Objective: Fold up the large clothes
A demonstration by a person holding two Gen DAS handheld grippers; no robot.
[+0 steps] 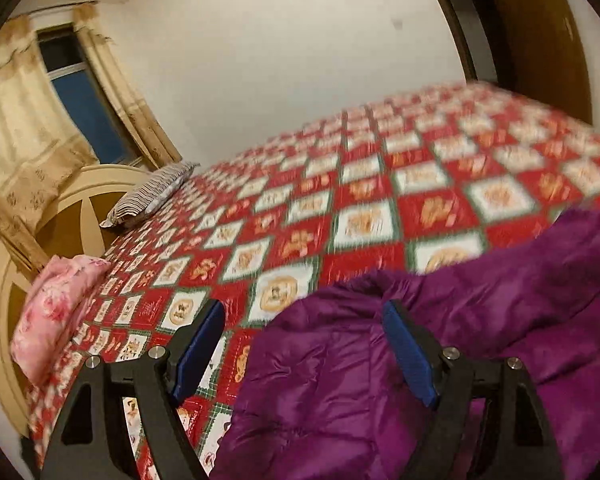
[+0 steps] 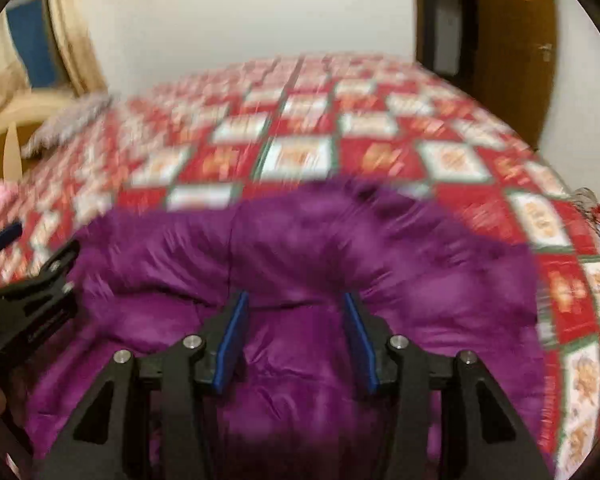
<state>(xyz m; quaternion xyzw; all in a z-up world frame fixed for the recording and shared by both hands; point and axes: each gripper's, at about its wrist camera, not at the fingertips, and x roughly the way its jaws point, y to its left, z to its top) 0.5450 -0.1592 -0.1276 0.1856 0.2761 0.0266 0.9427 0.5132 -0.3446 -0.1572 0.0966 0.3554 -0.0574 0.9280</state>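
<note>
A large purple padded jacket (image 1: 440,352) with a furry edge lies bunched on the near side of the bed. It also fills the right wrist view (image 2: 300,248). My left gripper (image 1: 304,316) is open above the jacket's left edge, nothing between its blue pads. My right gripper (image 2: 294,300) is open over the jacket's middle, just short of the furry trim (image 2: 340,216). The left gripper (image 2: 28,280) shows at the left edge of the right wrist view. Both views are motion-blurred.
The bed (image 1: 380,184) has a red and white checked cover. A pink floral pillow (image 1: 52,316) and a striped pillow (image 1: 152,196) lie by the cream headboard (image 1: 4,292). Curtains and a window (image 1: 84,108) are left; a wooden door (image 1: 540,40) is far right.
</note>
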